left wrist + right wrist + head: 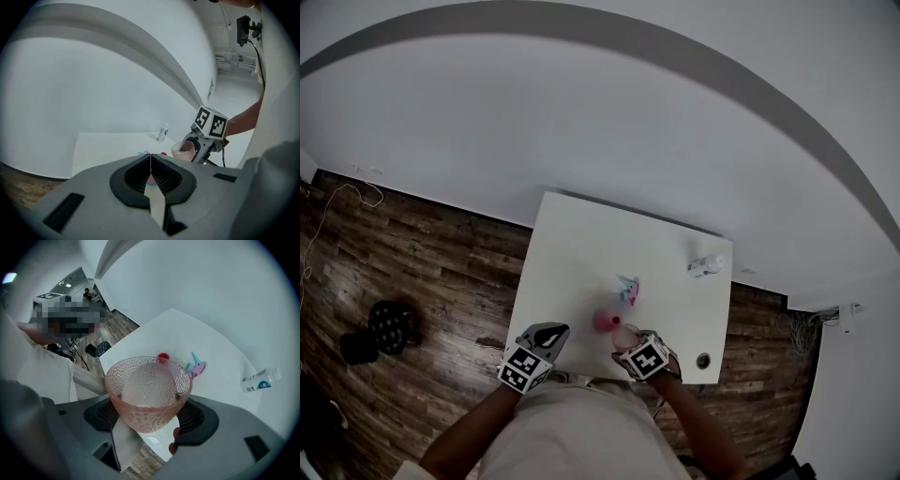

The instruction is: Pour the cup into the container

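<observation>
Seen from your head, a white table stands on a dark wood floor against a pale wall. You stand at the table's 6 o'clock edge. Your right gripper is over that edge, its jaws clamped on the sides of a pink dimpled cup. In the right gripper view the black pads press the cup's lower half from either side, and its open mouth faces the camera. Whether anything is inside cannot be made out.

A small red container sits on the table just beside the cup, at the cup's 10 o'clock. A pink and teal clip lies near the container, at about its 1 o'clock. A small clear bottle with a white label lies on its side towards the table's 2 o'clock corner, well apart from the rest.

Your left gripper is at the cup's 9 o'clock, by the table's near left corner. Its jaws are pressed together with nothing between them. From its own view, the right gripper and the cup show at 1 o'clock
</observation>
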`<state>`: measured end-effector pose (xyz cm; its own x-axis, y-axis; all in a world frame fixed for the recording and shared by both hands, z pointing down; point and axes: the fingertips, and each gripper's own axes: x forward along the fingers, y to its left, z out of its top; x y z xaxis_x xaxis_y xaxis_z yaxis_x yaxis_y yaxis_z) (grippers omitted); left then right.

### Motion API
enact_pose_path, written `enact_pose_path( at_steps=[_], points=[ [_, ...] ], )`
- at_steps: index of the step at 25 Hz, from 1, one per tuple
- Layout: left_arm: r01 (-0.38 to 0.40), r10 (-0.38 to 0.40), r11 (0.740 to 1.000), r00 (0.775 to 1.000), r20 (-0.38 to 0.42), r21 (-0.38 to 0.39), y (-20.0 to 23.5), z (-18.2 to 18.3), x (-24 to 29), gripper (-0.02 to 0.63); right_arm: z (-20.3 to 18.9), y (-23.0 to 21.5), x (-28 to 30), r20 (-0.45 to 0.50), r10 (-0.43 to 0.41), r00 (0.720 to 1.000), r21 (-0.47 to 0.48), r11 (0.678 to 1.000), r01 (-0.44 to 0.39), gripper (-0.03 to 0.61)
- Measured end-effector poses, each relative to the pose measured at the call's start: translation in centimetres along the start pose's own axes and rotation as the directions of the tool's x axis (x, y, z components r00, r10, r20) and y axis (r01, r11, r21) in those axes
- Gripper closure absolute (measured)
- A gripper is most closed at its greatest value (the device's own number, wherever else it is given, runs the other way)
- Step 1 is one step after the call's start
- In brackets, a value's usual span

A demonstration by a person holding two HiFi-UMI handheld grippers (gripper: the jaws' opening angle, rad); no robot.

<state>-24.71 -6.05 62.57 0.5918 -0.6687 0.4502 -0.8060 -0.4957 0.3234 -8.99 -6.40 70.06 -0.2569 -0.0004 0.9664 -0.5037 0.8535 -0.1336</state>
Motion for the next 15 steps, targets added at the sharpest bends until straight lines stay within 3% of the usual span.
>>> enact_pose_path(
  at_steps=[15],
  points=[
    [-0.006, 0.006, 1.0, 1.0, 0.003, -0.014, 0.41, -0.18, -0.15, 0.6, 0.43, -0.51, 0.68, -0.079, 0.037, 0.996, 0.007, 0.999, -0.036, 0.212]
  ],
)
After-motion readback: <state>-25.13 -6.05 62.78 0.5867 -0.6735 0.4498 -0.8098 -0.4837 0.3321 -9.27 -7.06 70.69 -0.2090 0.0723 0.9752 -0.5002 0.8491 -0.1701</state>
